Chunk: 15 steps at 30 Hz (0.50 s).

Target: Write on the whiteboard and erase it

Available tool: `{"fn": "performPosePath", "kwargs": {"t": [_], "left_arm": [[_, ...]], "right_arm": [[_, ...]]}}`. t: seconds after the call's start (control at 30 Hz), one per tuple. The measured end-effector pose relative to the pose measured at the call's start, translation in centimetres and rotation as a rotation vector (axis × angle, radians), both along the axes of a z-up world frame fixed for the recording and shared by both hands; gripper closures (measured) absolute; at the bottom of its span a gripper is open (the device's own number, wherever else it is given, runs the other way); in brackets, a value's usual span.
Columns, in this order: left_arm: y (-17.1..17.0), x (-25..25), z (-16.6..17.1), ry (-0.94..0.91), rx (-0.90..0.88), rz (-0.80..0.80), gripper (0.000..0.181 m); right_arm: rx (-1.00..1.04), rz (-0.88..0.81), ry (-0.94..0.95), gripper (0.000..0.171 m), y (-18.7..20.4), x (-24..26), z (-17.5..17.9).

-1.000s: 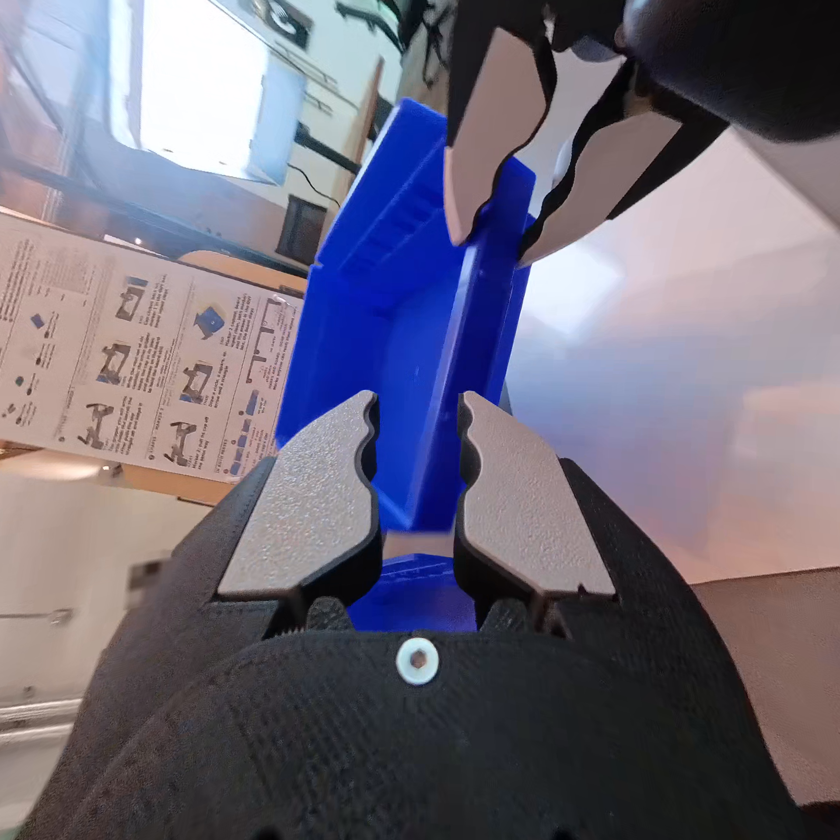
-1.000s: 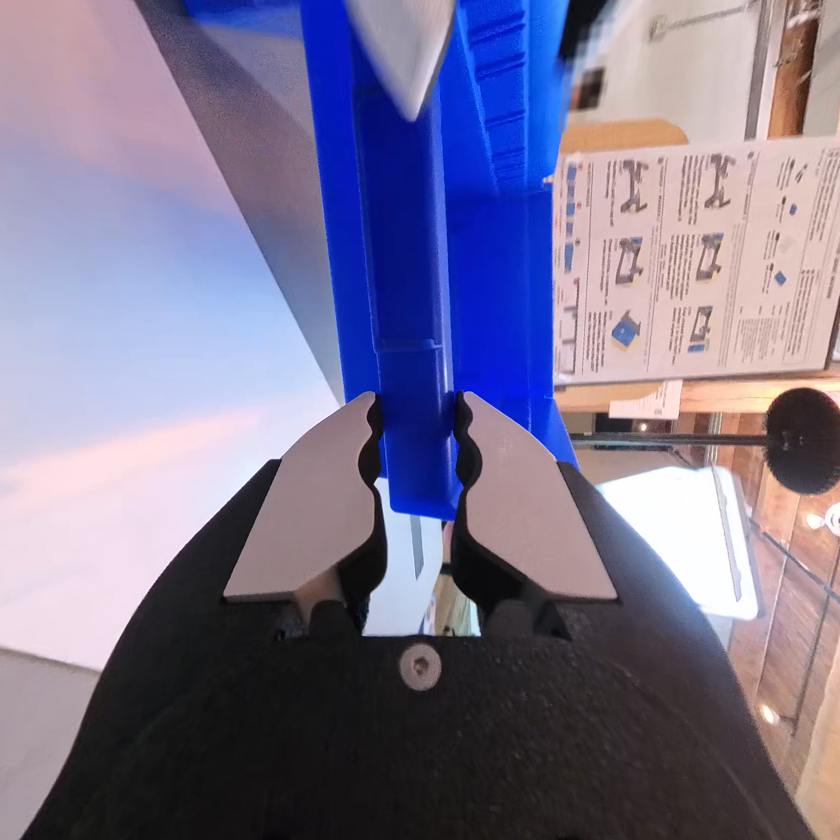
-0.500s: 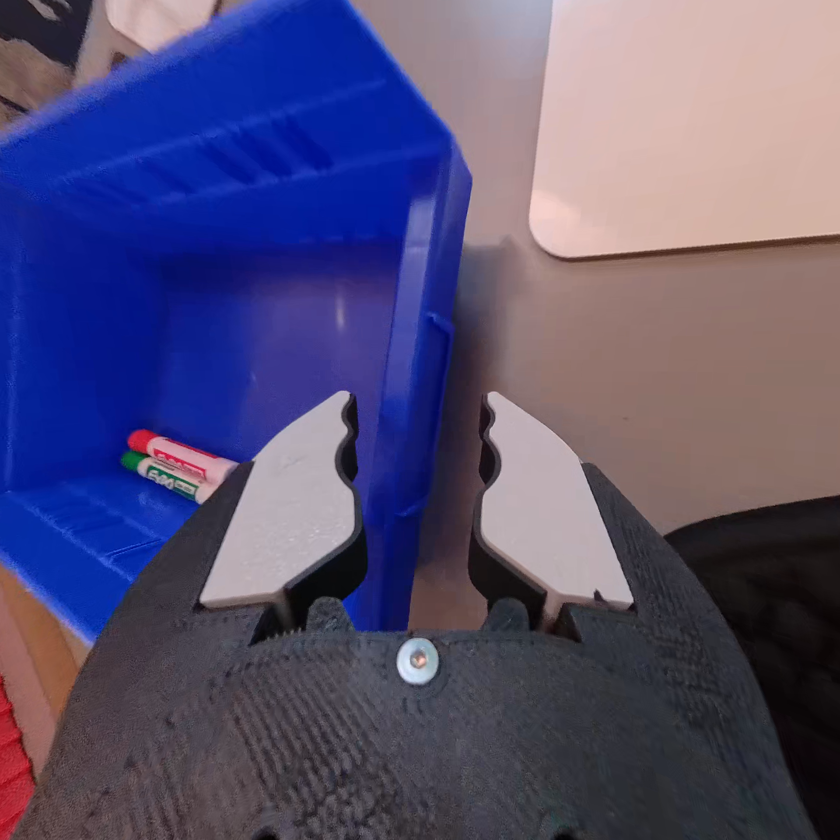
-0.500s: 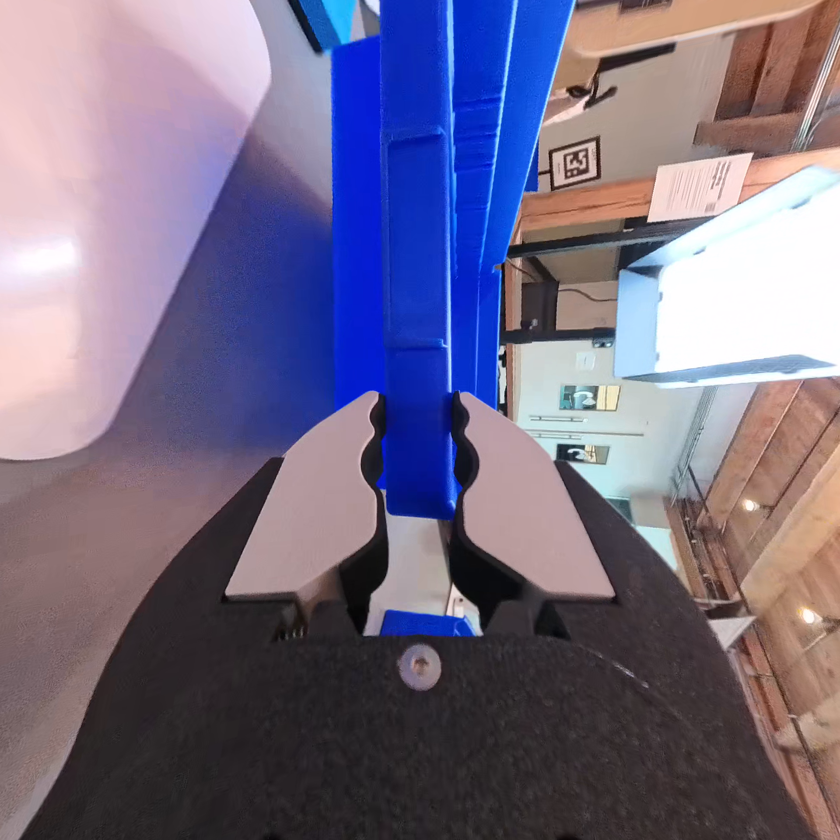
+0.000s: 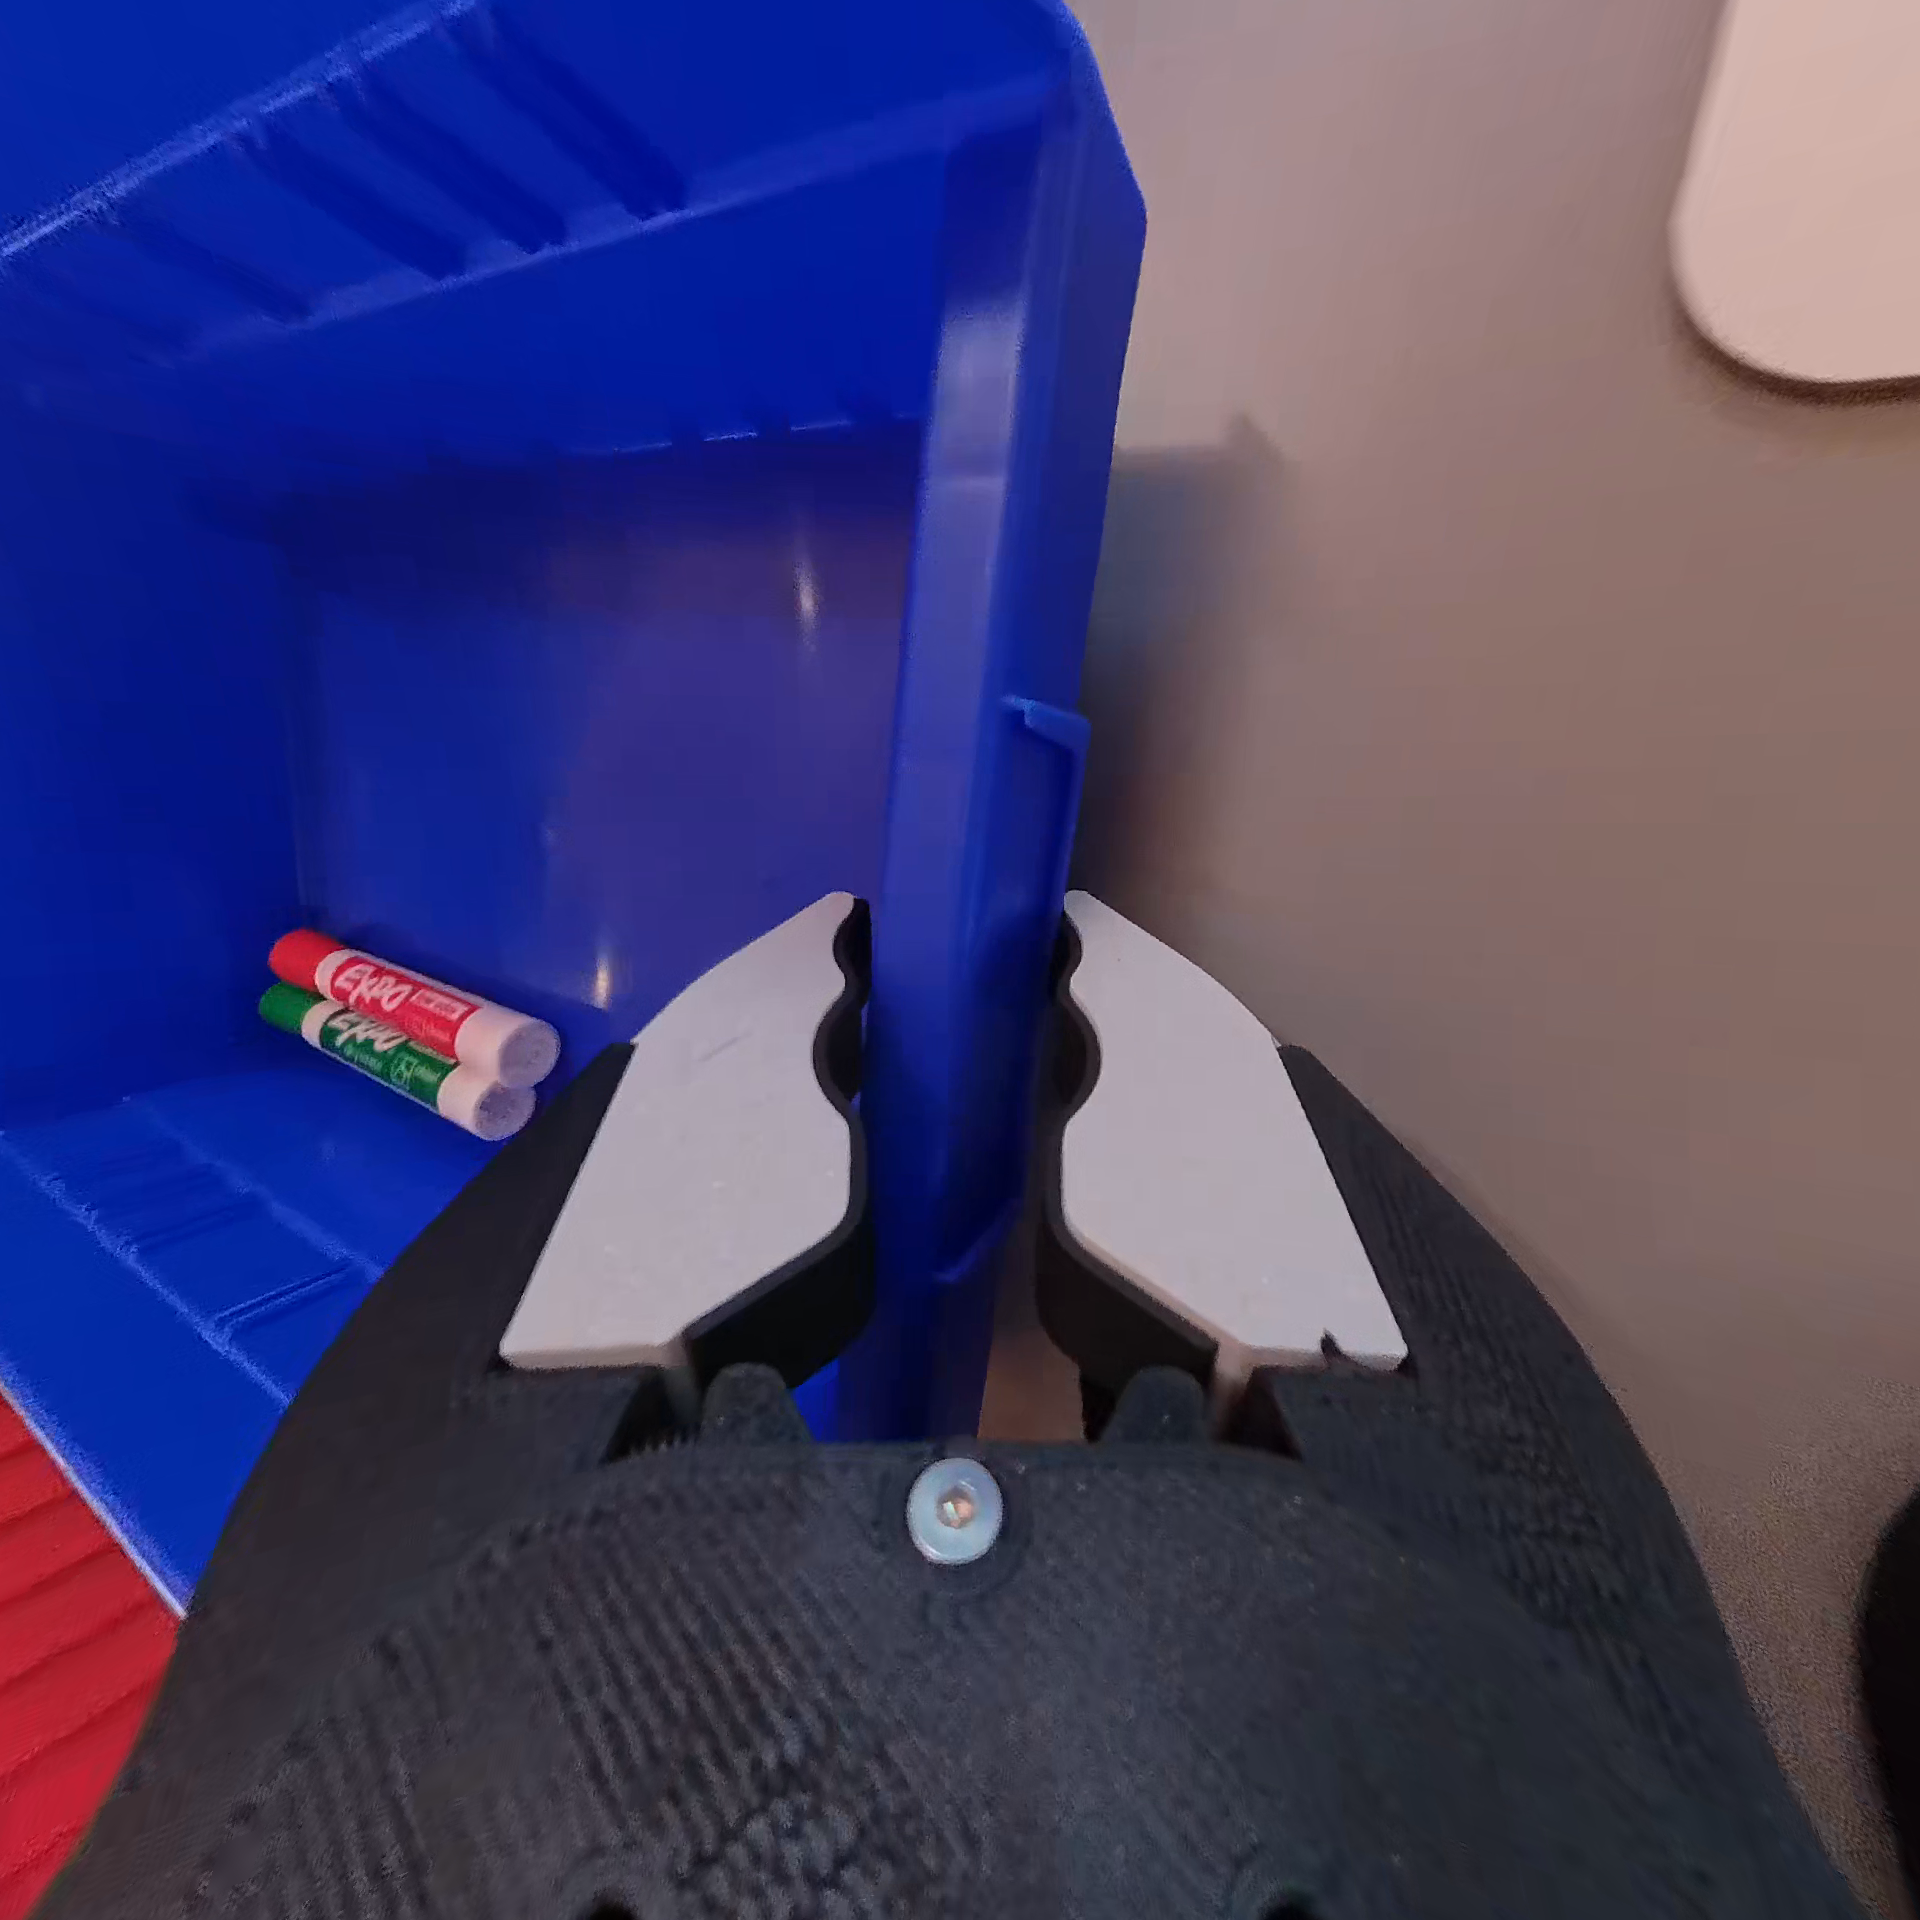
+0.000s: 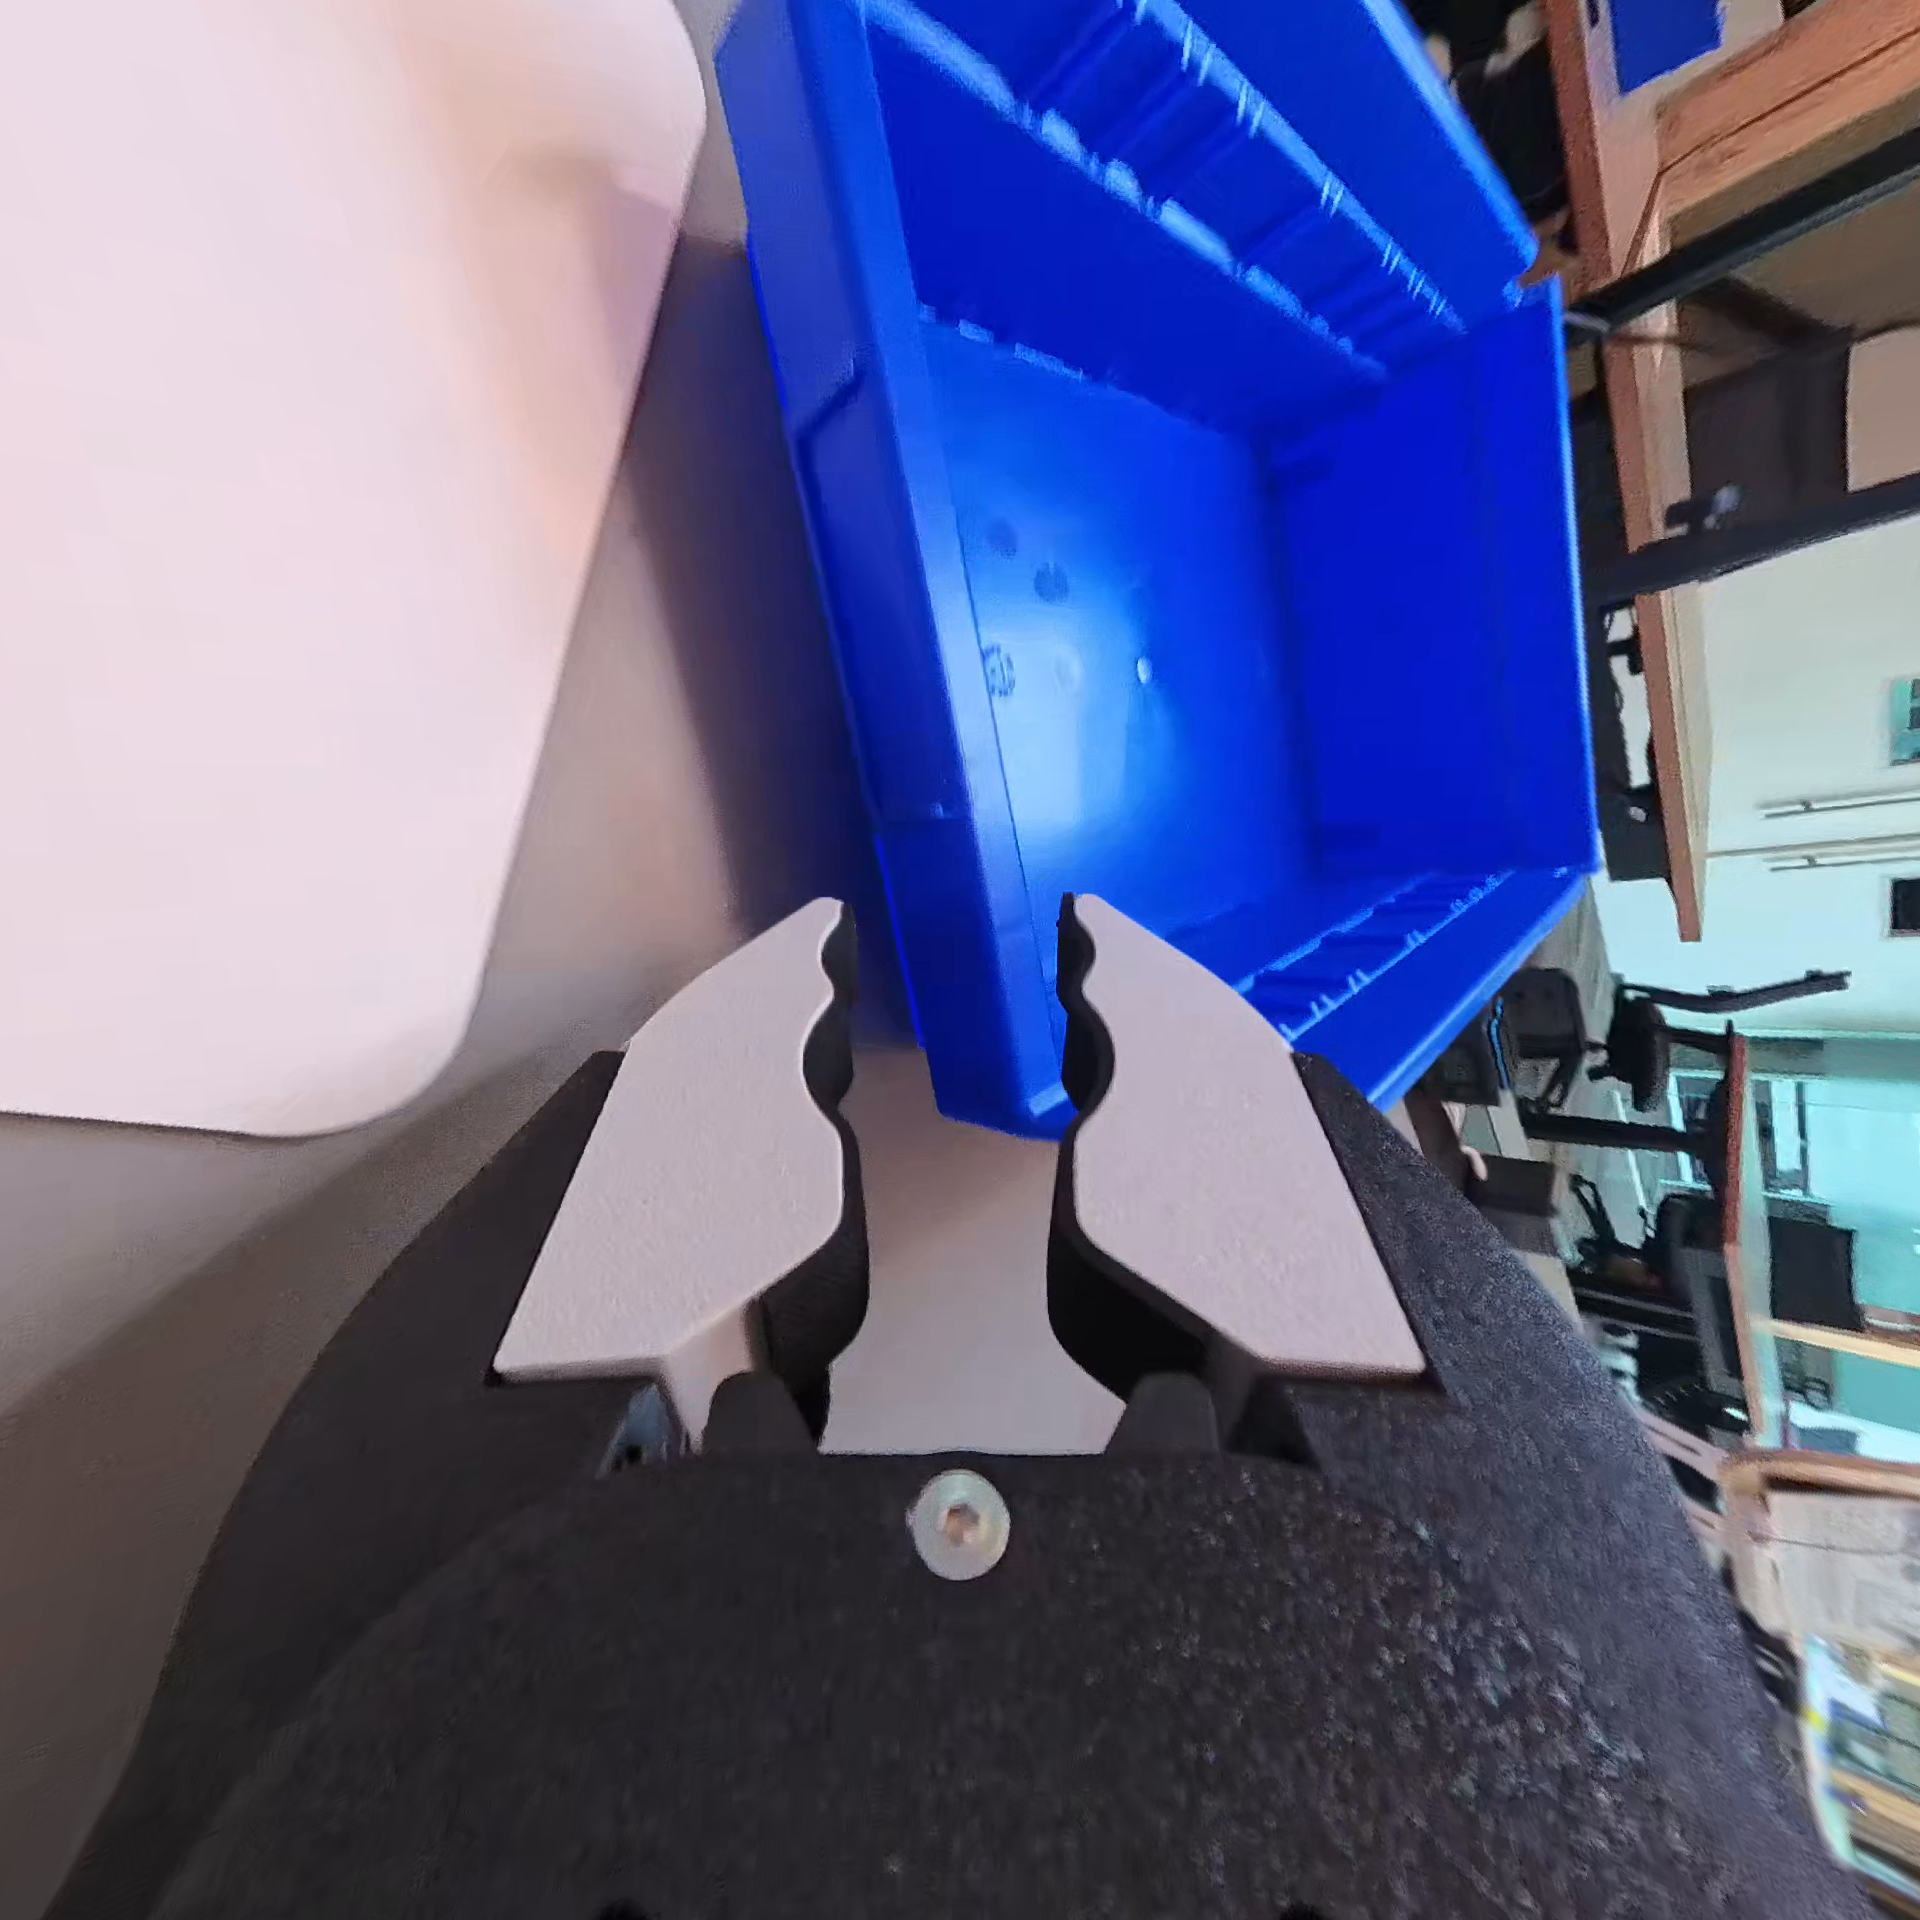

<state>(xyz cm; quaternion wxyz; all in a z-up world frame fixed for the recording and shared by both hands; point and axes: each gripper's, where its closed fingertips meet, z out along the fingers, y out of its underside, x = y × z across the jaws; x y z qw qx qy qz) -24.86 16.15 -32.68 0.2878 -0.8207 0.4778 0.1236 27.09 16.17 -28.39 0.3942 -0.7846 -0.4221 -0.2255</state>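
A blue plastic bin stands on the grey table. A red marker and a green marker lie side by side in its near left corner. My left gripper is shut on the bin's right side wall, one finger inside and one outside. The white whiteboard lies flat to the right of the bin. In the right wrist view my right gripper is slightly open astride a corner of the bin's wall, with a gap at the left finger. The whiteboard lies to its left. No markers show there.
A red ribbed thing sits by the bin's near left edge. Something black shows at the lower right of the left view. Wooden shelving and office chairs stand behind the bin in the right view. My hands' fingertips stand some 50 centimeters from each other.
My left gripper, open astride the bin's wall half a second ago, has closed on it. My right gripper's jaws have widened a little, and the bin's wall now sits at their tips, tilted.
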Motion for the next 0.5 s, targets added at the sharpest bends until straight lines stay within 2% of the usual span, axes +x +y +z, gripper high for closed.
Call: {"fn": "performPosePath", "kwargs": {"t": [0.07, 0.13, 0.23, 0.27, 0.37, 0.5], "left_arm": [[1.0, -1.0, 0.0, 0.005, -0.007, 0.025, 0.149], [1.9, -1.9, -0.1, 0.016, -0.023, 0.041, 0.149], [3.1, -2.9, -0.2, 0.014, -0.056, 0.059, 0.15], [3.5, -3.1, -0.2, 0.003, -0.053, 0.063, 0.15], [4.0, -3.3, -0.1, -0.023, -0.007, 0.065, 0.148], [4.1, -3.5, 0.1, -0.01, 0.057, 0.04, 0.148]], "right_arm": [[0.005, 0.011, -0.007, 0.133, 0.1, -1.1, 0.5], [-0.006, 0.016, -0.103, 0.13, 0.7, -1.6, 0.3], [-0.096, -0.039, -0.239, 0.112, 2.4, -1.3, -1.4], [-0.112, -0.051, -0.267, 0.111, 3.2, -1.2, -1.9], [-0.162, -0.065, -0.322, 0.138, 4.9, 0.0, -3.3], [-0.204, -0.085, -0.368, 0.139, 5.8, 3.7, -3.3]]}}
